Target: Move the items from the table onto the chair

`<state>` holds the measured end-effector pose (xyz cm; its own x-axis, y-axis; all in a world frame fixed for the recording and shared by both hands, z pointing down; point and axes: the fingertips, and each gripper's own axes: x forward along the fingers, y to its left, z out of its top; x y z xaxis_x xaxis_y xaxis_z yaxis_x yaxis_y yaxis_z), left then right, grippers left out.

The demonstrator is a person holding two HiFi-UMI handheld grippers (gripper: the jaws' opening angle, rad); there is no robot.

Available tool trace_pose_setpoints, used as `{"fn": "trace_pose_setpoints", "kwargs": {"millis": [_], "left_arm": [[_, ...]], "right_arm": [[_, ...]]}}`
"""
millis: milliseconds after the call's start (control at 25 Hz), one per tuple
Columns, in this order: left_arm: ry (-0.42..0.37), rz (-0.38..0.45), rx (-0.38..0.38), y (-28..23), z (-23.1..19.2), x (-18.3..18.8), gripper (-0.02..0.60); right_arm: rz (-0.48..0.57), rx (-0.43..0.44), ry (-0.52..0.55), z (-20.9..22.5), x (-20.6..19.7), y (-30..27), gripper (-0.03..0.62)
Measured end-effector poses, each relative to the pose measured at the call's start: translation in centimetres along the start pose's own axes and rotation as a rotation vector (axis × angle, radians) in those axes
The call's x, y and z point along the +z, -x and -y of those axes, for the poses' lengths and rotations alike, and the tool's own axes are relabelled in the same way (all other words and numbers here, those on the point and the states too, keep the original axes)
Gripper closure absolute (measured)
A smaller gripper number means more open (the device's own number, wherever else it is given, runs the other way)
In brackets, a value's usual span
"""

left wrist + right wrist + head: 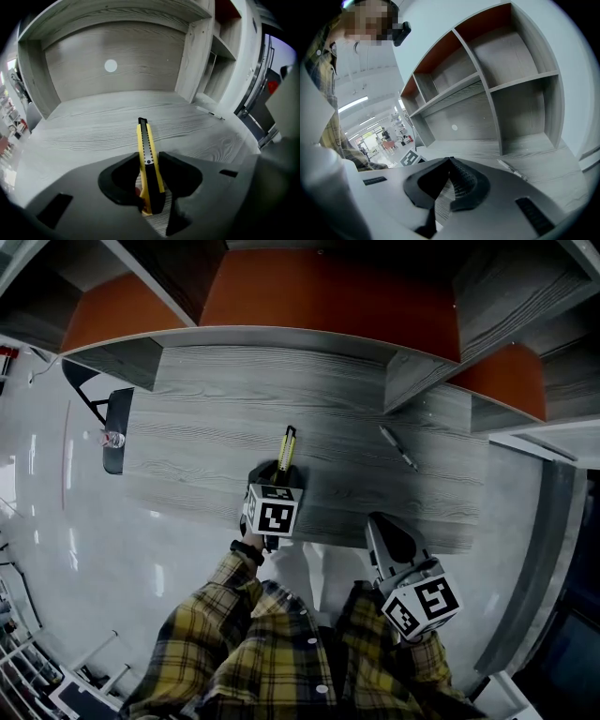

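Item: yellow utility knife, near centre of table, clamped in my left gripper. Item: pen, far right. My right gripper was closed, empty.

My head camera looks steeply down on the table from well above, while both gripper views sit low and close over it, facing the shelving; all three share the pen.
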<state>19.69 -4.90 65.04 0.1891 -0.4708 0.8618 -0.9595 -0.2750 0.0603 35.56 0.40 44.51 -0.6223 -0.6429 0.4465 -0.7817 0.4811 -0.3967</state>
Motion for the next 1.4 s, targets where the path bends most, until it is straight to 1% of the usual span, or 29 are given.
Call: {"fn": "trace_pose_setpoints", "kwargs": {"millis": [160, 240, 480, 560, 680, 840, 960, 1040, 1120, 1240, 1400], "left_arm": [[0.012, -0.016, -0.014, 0.3, 0.3, -0.2, 0.463], [0.027, -0.006, -0.016, 0.9, 0.4, -0.1, 0.464], [0.094, 0.074, -0.006, 5.1, 0.6, 1.0, 0.465], [0.130, 0.103, -0.003, 7.1, 0.5, 1.1, 0.465], [0.184, 0.146, 0.027, 10.3, -1.0, 1.2, 0.465], [0.275, 0.185, 0.091, 14.1, -5.0, 0.8, 0.465], [0.339, 0.202, 0.170, 17.1, -10.1, 0.4, 0.465], [0.380, 0.219, 0.211, 19.3, -13.1, -0.2, 0.465], [0.416, 0.238, 0.236, 20.3, -15.4, -1.3, 0.465], [0.451, 0.258, 0.259, 20.3, -18.9, -3.7, 0.465], [0.473, 0.278, 0.256, 21.3, -25.2, -6.6, 0.465]], "right_arm": [[0.011, 0.017, 0.004, -0.1, 0.4, 0.3, 0.576], [0.018, 0.027, 0.010, -0.1, 0.7, 0.4, 0.576], [0.053, 0.094, 0.045, -0.6, 2.3, 0.6, 0.576], [0.060, 0.127, 0.061, -1.4, 3.1, 0.6, 0.576], [0.070, 0.193, 0.090, -3.0, 4.4, -0.3, 0.576], [0.052, 0.283, 0.108, -5.7, 5.1, -2.5, 0.576], [0.028, 0.360, 0.124, -8.5, 6.2, -5.4, 0.576], [0.013, 0.392, 0.141, -10.5, 6.8, -6.9, 0.576], [0.005, 0.409, 0.157, -11.7, 6.4, -8.0, 0.576], [0.001, 0.408, 0.178, -13.1, 5.0, -10.2, 0.576], [-0.005, 0.377, 0.176, -17.2, 3.1, -13.6, 0.576]]}}
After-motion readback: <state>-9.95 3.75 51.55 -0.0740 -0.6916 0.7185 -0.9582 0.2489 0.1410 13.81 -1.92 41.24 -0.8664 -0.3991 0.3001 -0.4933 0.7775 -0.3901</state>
